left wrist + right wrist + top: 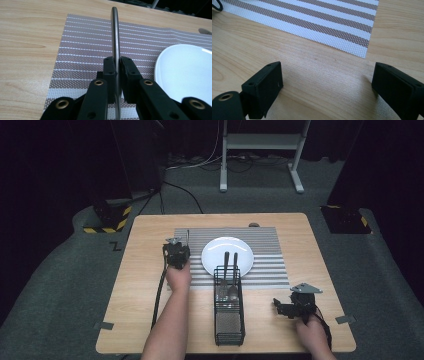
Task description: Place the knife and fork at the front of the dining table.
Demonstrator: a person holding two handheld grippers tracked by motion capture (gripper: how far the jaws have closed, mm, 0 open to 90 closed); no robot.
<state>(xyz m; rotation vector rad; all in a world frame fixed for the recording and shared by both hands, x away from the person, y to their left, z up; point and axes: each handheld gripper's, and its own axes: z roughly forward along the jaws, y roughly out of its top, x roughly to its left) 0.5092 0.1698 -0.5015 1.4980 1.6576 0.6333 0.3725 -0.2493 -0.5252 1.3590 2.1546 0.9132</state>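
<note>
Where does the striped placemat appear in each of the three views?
High view: striped placemat in the table's middle, under the white plate.
Left gripper view: placemat spreads across the centre, behind the held utensil.
Right gripper view: its corner lies along the top.
Shared landmark: the wooden table.

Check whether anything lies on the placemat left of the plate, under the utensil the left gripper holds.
Nothing visible does. The left gripper holds the utensil over bare placemat; the plate sits off to its right.
</note>
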